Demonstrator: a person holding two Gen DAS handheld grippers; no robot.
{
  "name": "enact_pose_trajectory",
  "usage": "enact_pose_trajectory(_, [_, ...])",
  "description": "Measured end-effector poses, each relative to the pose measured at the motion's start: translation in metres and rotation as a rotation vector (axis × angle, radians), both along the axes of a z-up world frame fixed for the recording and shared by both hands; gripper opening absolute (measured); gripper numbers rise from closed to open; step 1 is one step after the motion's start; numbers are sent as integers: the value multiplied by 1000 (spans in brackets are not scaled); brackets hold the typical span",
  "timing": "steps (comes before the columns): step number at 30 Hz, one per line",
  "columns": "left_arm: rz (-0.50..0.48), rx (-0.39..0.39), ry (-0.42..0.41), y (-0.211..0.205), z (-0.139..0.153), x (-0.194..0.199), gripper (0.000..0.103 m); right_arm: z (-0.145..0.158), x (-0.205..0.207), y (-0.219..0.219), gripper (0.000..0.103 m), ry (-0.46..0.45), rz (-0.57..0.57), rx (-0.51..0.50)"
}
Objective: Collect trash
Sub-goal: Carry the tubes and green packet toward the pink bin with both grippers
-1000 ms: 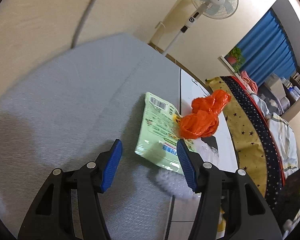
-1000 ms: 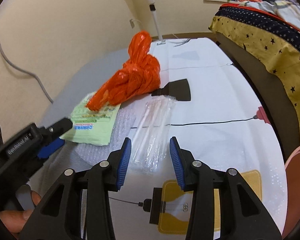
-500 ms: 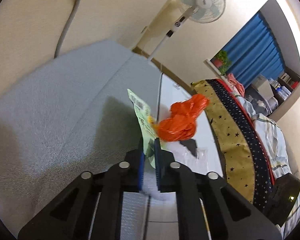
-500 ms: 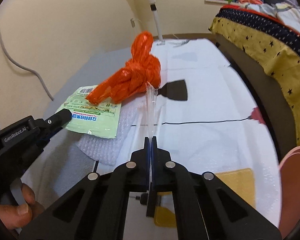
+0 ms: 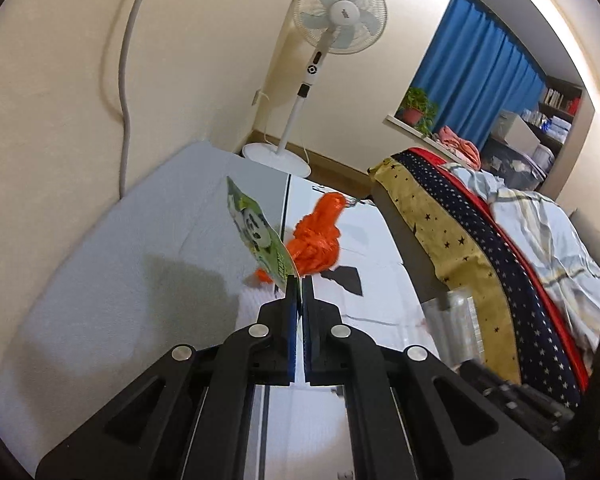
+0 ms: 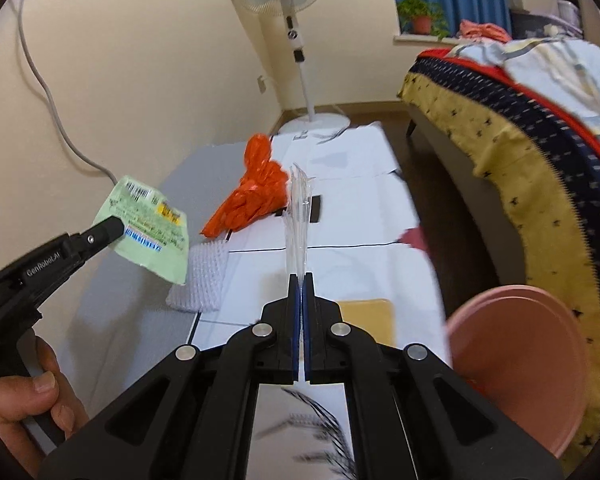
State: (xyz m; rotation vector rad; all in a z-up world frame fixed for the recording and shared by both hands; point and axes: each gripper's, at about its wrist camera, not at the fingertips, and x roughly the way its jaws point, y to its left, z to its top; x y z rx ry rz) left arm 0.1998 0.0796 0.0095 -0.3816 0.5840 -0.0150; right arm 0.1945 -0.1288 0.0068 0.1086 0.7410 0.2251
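Two pieces of trash are already lifted clear of the floor mat (image 6: pixel 340 208): a green wrapper (image 5: pixel 260 236) is clamped in the left gripper (image 5: pixel 299 280), and a clear plastic sleeve (image 6: pixel 298 216) is clamped in the right gripper (image 6: pixel 300 280). An orange plastic bag (image 6: pixel 256 192) at the far middle and a piece of bubble wrap (image 6: pixel 200 276) near left are left lying, and no bin is seen.

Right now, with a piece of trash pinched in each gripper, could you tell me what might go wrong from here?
1. The left gripper holds the green wrapper only by one edge, so it could slip out.
2. The clear plastic wrapper in the right gripper is thin and slick, pinched at its end; it may slide free.
3. The orange bag and bubble wrap lie uncollected and could be missed.
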Motion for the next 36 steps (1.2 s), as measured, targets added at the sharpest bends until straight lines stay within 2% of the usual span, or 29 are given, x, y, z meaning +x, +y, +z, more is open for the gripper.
enact_pose_trajectory(3, [-11,9,0,-8,9,-15,2,14,-18,-14,1,-20,-5,-7])
enact_pose_trajectory(9, [-40,73,-6,-34,23,-47,2,39,-56,-44,1,-65,-32,-37])
enact_pose_trajectory(16, [-117,151,8,-72,24,-77,2,62,-91,-84,1,-121,-80,-41])
enact_pose_trajectory(25, [-209,203,-48,-115,12,-95,2,48,-119,-125,1,-148,-179,-20])
enact_pose_trajectory(36, [-277,233,-71,-135,5,-98,2,40,-111,-145,1,-154,-270,-28])
